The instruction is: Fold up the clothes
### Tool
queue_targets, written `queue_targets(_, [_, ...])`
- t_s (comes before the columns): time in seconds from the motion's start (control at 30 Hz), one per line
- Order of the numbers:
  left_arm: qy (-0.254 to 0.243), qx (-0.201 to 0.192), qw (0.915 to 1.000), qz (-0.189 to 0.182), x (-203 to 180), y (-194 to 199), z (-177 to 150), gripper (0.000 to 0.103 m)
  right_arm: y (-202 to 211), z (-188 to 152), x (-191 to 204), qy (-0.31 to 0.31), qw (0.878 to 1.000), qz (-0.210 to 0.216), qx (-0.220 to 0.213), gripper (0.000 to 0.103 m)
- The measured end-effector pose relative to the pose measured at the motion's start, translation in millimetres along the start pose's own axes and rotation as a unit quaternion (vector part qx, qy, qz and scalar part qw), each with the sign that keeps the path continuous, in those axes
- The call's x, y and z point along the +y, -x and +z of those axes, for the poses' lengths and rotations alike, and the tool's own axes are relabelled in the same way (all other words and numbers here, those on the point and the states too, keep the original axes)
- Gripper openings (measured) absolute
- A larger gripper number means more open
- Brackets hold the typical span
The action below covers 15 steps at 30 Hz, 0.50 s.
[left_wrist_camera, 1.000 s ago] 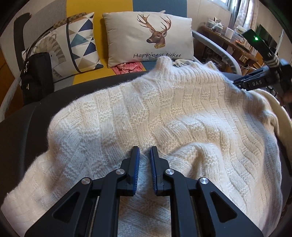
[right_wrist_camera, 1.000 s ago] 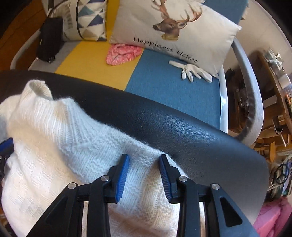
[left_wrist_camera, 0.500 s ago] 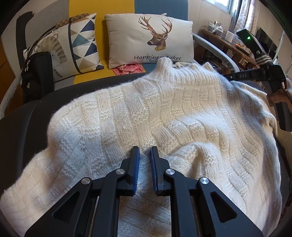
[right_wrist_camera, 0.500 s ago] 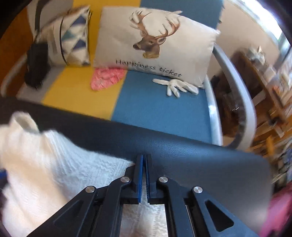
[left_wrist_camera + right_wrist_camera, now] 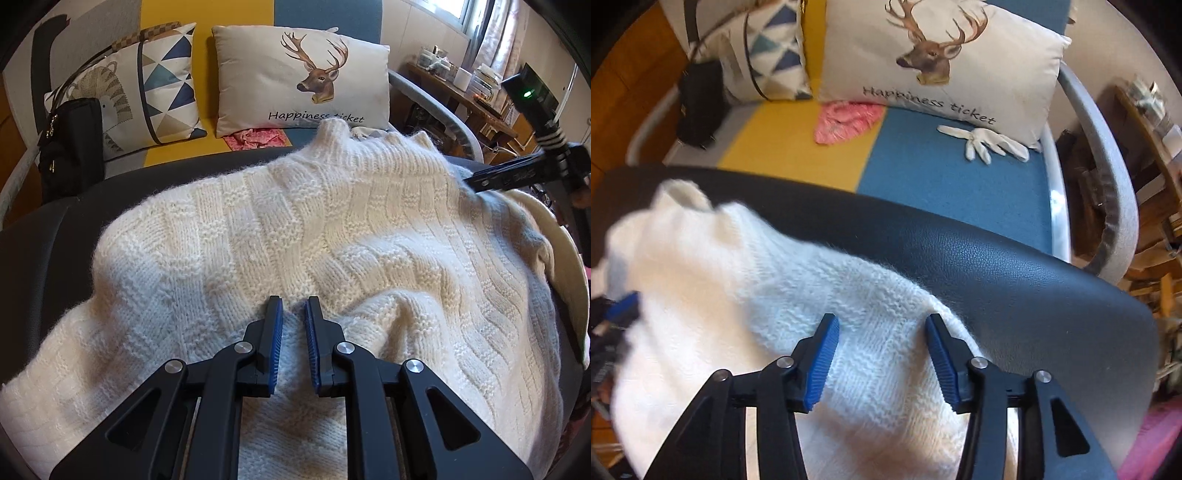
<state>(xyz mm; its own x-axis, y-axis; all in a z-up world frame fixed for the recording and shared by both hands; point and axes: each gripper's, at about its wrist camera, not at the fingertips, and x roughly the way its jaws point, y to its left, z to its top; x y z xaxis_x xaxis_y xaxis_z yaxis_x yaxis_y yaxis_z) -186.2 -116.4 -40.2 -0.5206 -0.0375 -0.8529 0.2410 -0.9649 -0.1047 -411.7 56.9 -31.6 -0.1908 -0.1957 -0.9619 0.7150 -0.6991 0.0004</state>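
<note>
A black table (image 5: pixel 44 236) is carrying a cream knitted sweater (image 5: pixel 295 229), which is spreading across most of it, collar toward a sofa (image 5: pixel 953 173) behind. The left gripper (image 5: pixel 293 314) is pinching a raised fold of the sweater between its nearly closed fingers. The right gripper (image 5: pixel 882 325) is hovering over the sweater's edge, its fingers having just been opening, spread wide and gripping nothing.

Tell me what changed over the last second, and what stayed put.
The right gripper snapped shut above the white sweater, and its jaws have just been opening again; they now stand wide, with knit beneath them but nothing pinched. The left gripper stayed nearly closed, a fold of sweater between its fingers. The sweater stays spread on the black surface, and the deer cushion has not moved.
</note>
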Motion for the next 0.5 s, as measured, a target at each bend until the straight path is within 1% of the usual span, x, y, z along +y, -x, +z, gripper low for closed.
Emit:
queue_targets(0.03, [0.000,0.000,1.0000,-0.002,0.4,-0.1,-0.2,0.013,-1.0,-2.7,3.2,0.010,1.000,-0.010,-0.016,0.063])
queue_targets(0.07, [0.001,-0.001,1.0000,-0.002,0.4,0.0,-0.4,0.013,-1.9,-5.3,6.2,0.020,0.999,-0.019,-0.031,0.063])
queue_targets(0.1, [0.001,-0.001,1.0000,-0.003,0.3,0.1,-0.6,0.013,-2.1,-4.5,6.7,0.025,0.999,-0.020,-0.031,0.063])
queue_targets(0.13, [0.001,-0.002,1.0000,-0.004,0.3,0.2,-0.8,0.013,-2.3,-3.6,7.1,0.029,0.999,-0.021,-0.032,0.055])
queue_targets(0.17, [0.000,-0.003,1.0000,-0.004,0.1,0.4,-1.4,0.013,-1.8,-0.7,4.1,0.019,0.999,-0.024,-0.042,0.047])
queue_targets(0.2, [-0.001,-0.004,1.0000,-0.004,-0.1,0.5,-2.0,0.014,-0.2,0.6,4.1,0.013,0.998,-0.038,-0.057,0.028])
queue_targets(0.23, [-0.001,-0.004,1.0000,-0.004,0.0,0.7,-2.0,0.014,1.3,2.0,4.2,0.007,0.996,-0.052,-0.071,0.018])
queue_targets(0.27, [-0.002,-0.004,1.0000,-0.004,0.3,0.9,-2.0,0.014,-0.6,3.4,5.3,0.000,0.995,-0.062,-0.081,0.015])
queue_targets(0.3, [0.002,-0.003,0.9999,-0.013,2.7,2.3,-1.8,0.014,-2.5,4.8,6.4,-0.007,0.993,-0.072,-0.090,0.013])
queue_targets(0.33, [0.007,-0.001,0.9997,-0.022,5.4,4.0,-1.6,0.014,-4.5,5.7,9.3,-0.009,0.993,-0.071,-0.095,0.013])
queue_targets(0.4, [0.051,0.005,0.9949,-0.087,23.6,10.2,-3.0,0.014,-3.7,4.1,16.1,0.010,0.990,-0.091,-0.107,0.014])
queue_targets(0.43, [0.071,-0.002,0.9918,-0.106,34.2,14.9,-2.2,0.014,-3.1,4.1,14.2,0.007,0.990,-0.087,-0.110,0.015])
queue_targets(0.47, [0.089,-0.012,0.9891,-0.117,45.9,20.6,3.6,0.014,-2.5,4.1,12.2,0.003,0.990,-0.083,-0.114,0.018])
queue_targets(0.5, [0.107,-0.021,0.9859,-0.127,57.7,26.4,10.0,0.014,-2.4,3.1,5.6,-0.009,0.991,-0.071,-0.113,0.024])
